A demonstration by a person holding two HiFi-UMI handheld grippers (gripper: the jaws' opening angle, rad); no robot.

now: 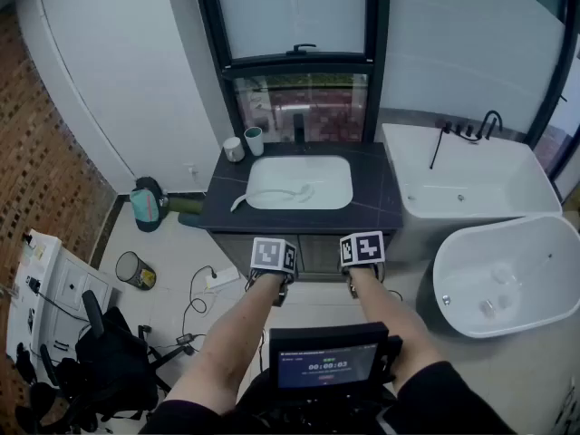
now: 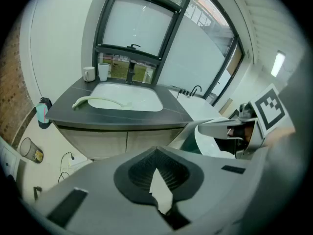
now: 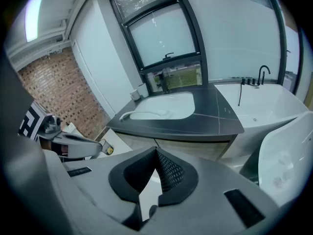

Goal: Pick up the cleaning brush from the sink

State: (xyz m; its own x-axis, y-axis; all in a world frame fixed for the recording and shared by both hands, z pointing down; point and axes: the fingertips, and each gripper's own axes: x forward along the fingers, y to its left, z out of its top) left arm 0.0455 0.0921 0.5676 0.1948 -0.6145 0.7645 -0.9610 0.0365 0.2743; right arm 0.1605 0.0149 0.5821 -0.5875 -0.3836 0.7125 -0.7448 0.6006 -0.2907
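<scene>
The cleaning brush is white and long-handled. It lies across the left part of the white sink, and its handle end rests on the dark counter. The brush also shows in the left gripper view, and the brush shows far ahead in the right gripper view. My left gripper and right gripper hover side by side in front of the counter's near edge, well short of the sink. The left gripper and right gripper are both shut, with nothing between their jaws.
Two cups and a black tap stand at the back of the counter. A white bathtub and an oval basin are to the right. On the floor to the left are a bin and cables.
</scene>
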